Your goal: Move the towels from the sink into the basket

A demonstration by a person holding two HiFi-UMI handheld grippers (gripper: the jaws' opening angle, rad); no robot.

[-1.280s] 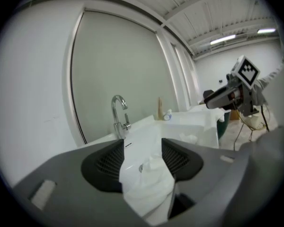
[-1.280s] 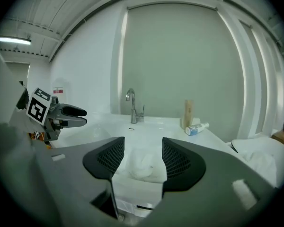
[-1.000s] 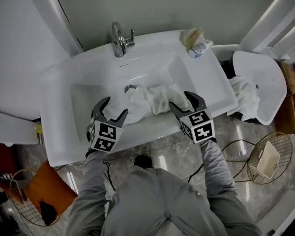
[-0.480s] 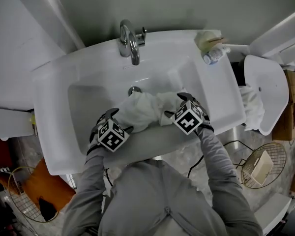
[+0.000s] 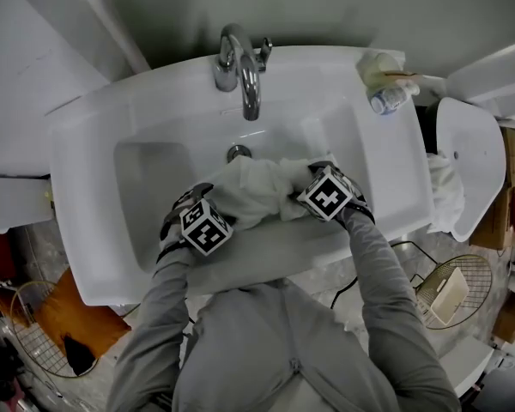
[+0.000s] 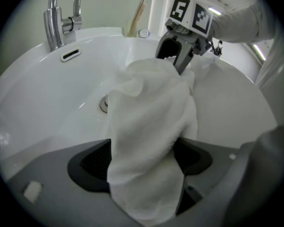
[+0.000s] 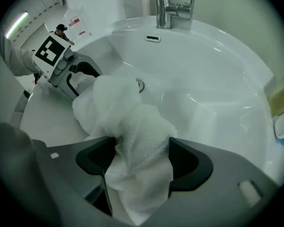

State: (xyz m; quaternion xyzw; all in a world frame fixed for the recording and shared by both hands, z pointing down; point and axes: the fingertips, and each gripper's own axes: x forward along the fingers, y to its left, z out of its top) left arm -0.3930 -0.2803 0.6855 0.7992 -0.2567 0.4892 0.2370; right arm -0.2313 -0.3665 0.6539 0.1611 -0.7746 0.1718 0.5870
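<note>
A bunch of white towel [image 5: 251, 189] lies in the basin of the white sink [image 5: 103, 187], just in front of the drain [image 5: 237, 153]. My left gripper [image 5: 204, 206] is at its left end and my right gripper [image 5: 307, 182] at its right end, both down in the basin. In the left gripper view a fold of towel [image 6: 151, 126] fills the gap of the left gripper [image 6: 144, 161], whose jaws stand wide. The right gripper view shows the same: towel [image 7: 132, 126] bunched inside the wide-spread right gripper [image 7: 137, 162]. I see no squeeze on the cloth.
The chrome faucet [image 5: 240, 67] overhangs the basin's back. A bottle and a cloth [image 5: 384, 80] sit on the rim's far right corner. A white bin [image 5: 468, 161] with a towel [image 5: 442, 191] in it stands right of the sink. Wire baskets [image 5: 457, 292] [image 5: 30, 350] stand on the floor.
Both grippers have moved forward and down from the sink's front edge into the basin. Their jaws now straddle the two ends of the towel bunch.
</note>
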